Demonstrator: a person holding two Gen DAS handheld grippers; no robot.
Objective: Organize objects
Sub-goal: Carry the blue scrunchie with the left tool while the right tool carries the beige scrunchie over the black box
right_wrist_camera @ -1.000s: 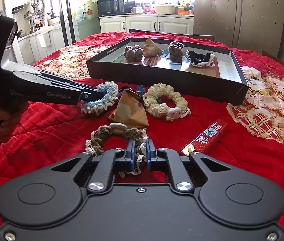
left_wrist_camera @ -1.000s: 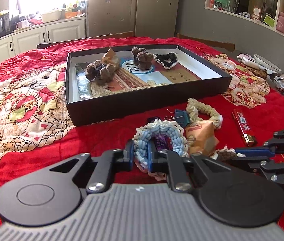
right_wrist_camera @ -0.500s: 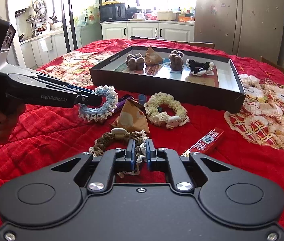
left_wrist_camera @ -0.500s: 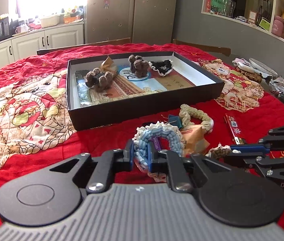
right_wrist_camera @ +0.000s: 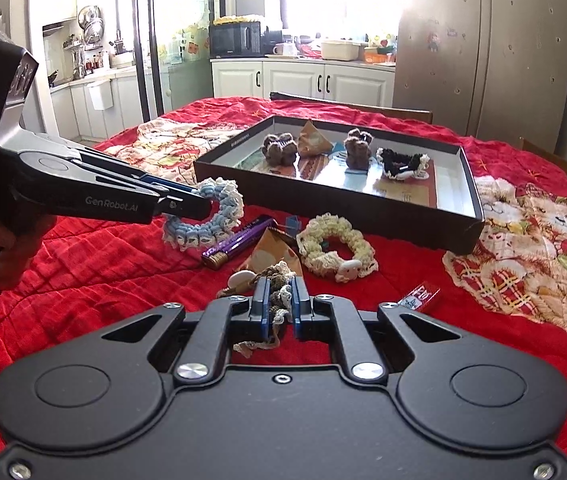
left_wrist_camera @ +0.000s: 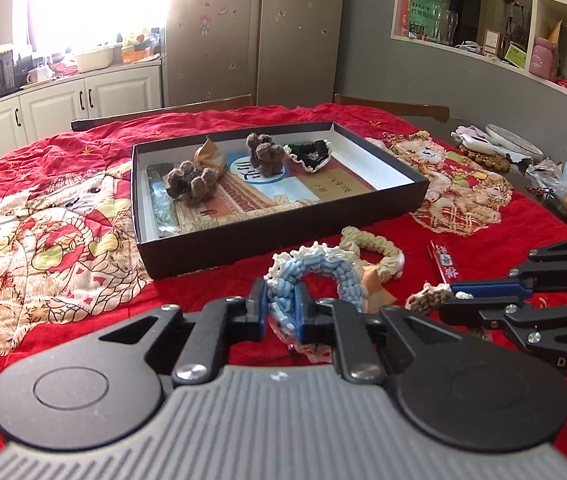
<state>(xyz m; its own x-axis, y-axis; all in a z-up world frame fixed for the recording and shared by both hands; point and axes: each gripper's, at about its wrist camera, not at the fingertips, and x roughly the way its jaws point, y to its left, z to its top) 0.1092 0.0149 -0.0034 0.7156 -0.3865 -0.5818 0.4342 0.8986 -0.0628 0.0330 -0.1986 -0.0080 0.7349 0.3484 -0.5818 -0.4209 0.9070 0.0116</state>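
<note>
Both grippers (left_wrist_camera: 280, 306) (right_wrist_camera: 280, 300) apparently clamp crocheted scrunchies (left_wrist_camera: 315, 272) (right_wrist_camera: 277, 286).

White cabinets (left_wrist_camera: 63, 108), microwave (right_wrist_camera: 235, 39), fridge (right_wrist_camera: 483, 48), wall shelves (left_wrist_camera: 543, 20)

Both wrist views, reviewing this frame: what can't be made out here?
- Left wrist view: the lower part of the blue scrunchie is hidden behind the left gripper.
- Right wrist view: most of the brown scrunchie is hidden behind the right gripper.
- Left wrist view: the red lighter print is too small to read.
- Right wrist view: the red lighter is half covered by the gripper body.
</note>
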